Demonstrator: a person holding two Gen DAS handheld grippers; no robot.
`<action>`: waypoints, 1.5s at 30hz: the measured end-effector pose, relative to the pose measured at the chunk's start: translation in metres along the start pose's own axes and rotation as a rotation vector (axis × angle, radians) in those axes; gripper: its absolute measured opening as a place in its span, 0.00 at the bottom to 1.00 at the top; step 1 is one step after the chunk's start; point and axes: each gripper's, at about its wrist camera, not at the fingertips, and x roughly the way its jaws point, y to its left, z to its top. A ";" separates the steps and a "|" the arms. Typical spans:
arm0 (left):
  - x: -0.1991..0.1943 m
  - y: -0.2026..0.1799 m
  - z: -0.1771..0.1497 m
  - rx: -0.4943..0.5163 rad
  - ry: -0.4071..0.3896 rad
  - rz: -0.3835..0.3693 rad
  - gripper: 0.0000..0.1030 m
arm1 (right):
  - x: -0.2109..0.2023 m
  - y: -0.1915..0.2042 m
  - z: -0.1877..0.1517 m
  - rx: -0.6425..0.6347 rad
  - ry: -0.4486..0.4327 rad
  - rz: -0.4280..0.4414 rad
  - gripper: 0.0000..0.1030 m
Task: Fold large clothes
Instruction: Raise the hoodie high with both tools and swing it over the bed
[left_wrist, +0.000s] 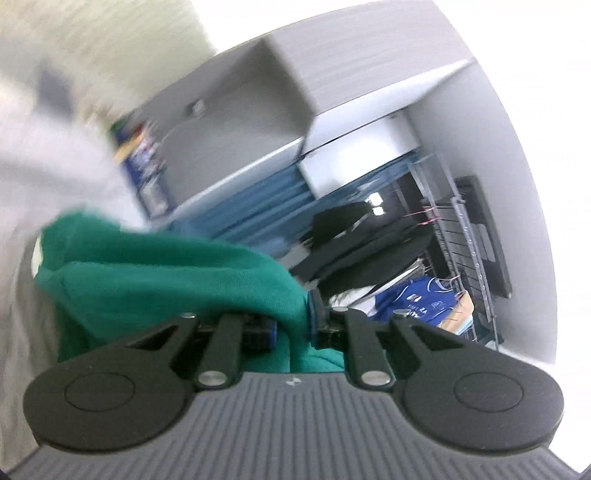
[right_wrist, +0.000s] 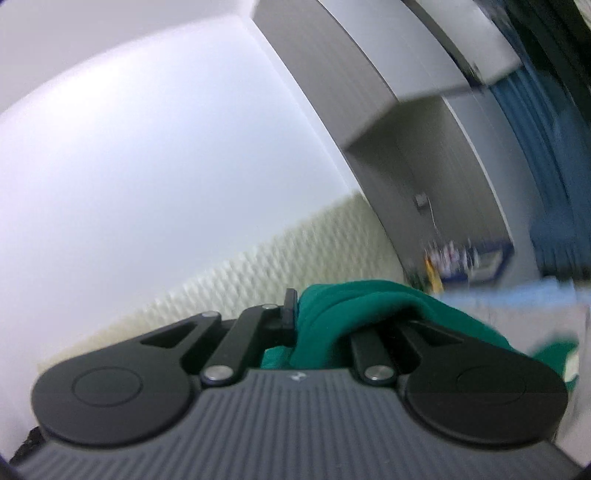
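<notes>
Jaws of our left gripper (left_wrist: 293, 325) pinch the green garment (left_wrist: 166, 280) tight, and our right gripper (right_wrist: 314, 325) bites another bunch of it, both pointing level

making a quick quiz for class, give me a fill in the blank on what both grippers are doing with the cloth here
1. The garment pinched by the left hand-held gripper is ____ in colour.
2. The right hand-held gripper is shut on the ____ garment.
3. In the left view, the shirt hanging by the rack is ____.

Missing words: green; same; blue
</notes>
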 end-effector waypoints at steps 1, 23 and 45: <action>-0.001 -0.024 0.014 0.031 -0.011 -0.007 0.17 | 0.000 0.008 0.017 -0.010 -0.018 0.006 0.09; 0.000 -0.298 0.145 0.463 -0.164 0.030 0.17 | 0.031 0.073 0.186 -0.159 -0.170 0.022 0.09; 0.396 0.275 0.116 0.317 0.165 0.467 0.18 | 0.390 -0.316 -0.088 0.040 0.306 -0.332 0.09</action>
